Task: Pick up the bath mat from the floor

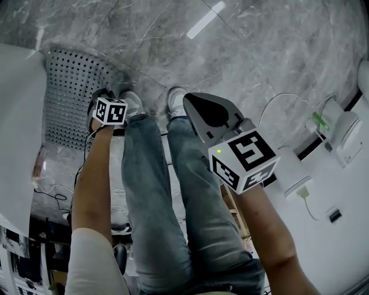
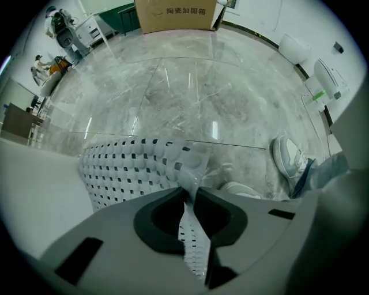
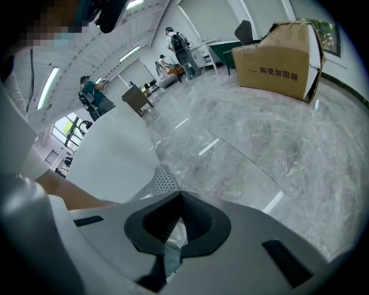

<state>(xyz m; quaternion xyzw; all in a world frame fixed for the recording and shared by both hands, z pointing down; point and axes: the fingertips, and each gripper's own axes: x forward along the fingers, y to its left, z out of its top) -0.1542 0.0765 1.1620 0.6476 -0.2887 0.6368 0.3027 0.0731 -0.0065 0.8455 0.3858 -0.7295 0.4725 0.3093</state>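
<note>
A translucent grey bath mat point(image 1: 69, 98) with rows of holes lies on the marble floor beside a white fixture. My left gripper point(image 1: 105, 97) is low at the mat's right edge, by the person's shoes. In the left gripper view this gripper point(image 2: 193, 199) is shut on a raised fold of the bath mat point(image 2: 132, 167), and a strip of it runs back between the pads. My right gripper point(image 1: 195, 103) is held higher, above the jeans-clad legs and apart from the mat. In its own view the right gripper point(image 3: 181, 196) has its tips together, with the mat point(image 3: 160, 181) beyond them.
The person's legs point(image 1: 173, 201) and white shoes point(image 1: 176, 99) stand just right of the mat. A white fixture point(image 1: 20, 109) borders the mat's left side. White devices and cables point(image 1: 337, 129) lie at the right. A cardboard box point(image 2: 176, 14) stands far off across the floor.
</note>
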